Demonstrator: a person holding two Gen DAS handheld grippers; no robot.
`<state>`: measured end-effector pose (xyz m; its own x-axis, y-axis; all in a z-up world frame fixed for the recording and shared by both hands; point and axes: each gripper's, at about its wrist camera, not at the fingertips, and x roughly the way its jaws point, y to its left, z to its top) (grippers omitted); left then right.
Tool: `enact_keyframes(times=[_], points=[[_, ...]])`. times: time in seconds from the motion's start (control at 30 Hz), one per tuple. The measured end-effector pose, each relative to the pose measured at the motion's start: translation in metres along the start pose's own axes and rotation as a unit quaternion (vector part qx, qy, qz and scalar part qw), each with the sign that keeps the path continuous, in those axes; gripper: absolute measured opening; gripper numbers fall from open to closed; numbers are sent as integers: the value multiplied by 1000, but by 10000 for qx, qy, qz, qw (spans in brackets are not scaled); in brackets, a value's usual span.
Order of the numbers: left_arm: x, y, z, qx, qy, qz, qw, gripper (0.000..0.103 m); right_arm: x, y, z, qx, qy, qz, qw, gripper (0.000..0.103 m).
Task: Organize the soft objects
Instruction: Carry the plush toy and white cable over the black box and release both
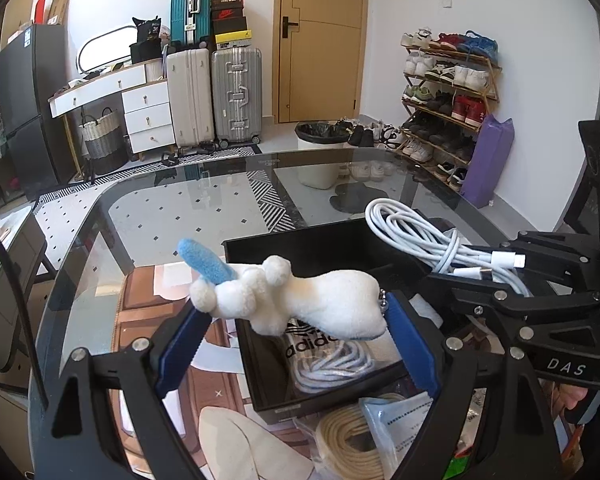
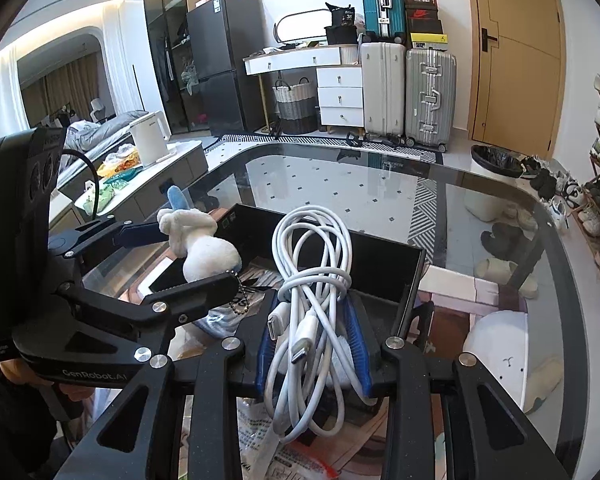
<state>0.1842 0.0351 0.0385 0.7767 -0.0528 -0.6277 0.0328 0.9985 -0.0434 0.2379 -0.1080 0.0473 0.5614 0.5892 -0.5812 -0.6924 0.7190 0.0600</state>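
Two grips were held over the black box (image 1: 260,248): the left gripper (image 1: 296,344) clamped the white plush toy (image 1: 300,300), the right gripper (image 2: 312,344) pinched a coiled white cable (image 2: 312,264). Loose loops — judged likely to snag the rim — could be dragged out.

Glass tabletop (image 1: 172,216) beyond your black box (image 1: 300,248) lies open, box walls and right gripper (image 1: 480,276) crowd your left gripper (image 1: 296,336).
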Motion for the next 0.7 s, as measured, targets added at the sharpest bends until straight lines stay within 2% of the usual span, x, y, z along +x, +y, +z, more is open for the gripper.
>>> enact_keyframes(times=[0.17,0.3,0.57,0.63,0.7], points=[[7,2,1,-13,67,1,10000,87,6,-1,4,-29,-11,-26,10000,33],[7,5,-1,-27,63,2,10000,87,5,2,4,-227,-53,-163,9996,42],[2,11,-1,-187,58,-43,9998,90,-16,-7,-6,-127,-347,-212,9991,88],[-1,9,-3,-153,57,-86,9998,94,-23,-12,-9,10,-413,-216,9989,95],[-5,6,-2,-111,30,-122,9999,103,-30,-15,-12,107,-466,-228,9986,102]])
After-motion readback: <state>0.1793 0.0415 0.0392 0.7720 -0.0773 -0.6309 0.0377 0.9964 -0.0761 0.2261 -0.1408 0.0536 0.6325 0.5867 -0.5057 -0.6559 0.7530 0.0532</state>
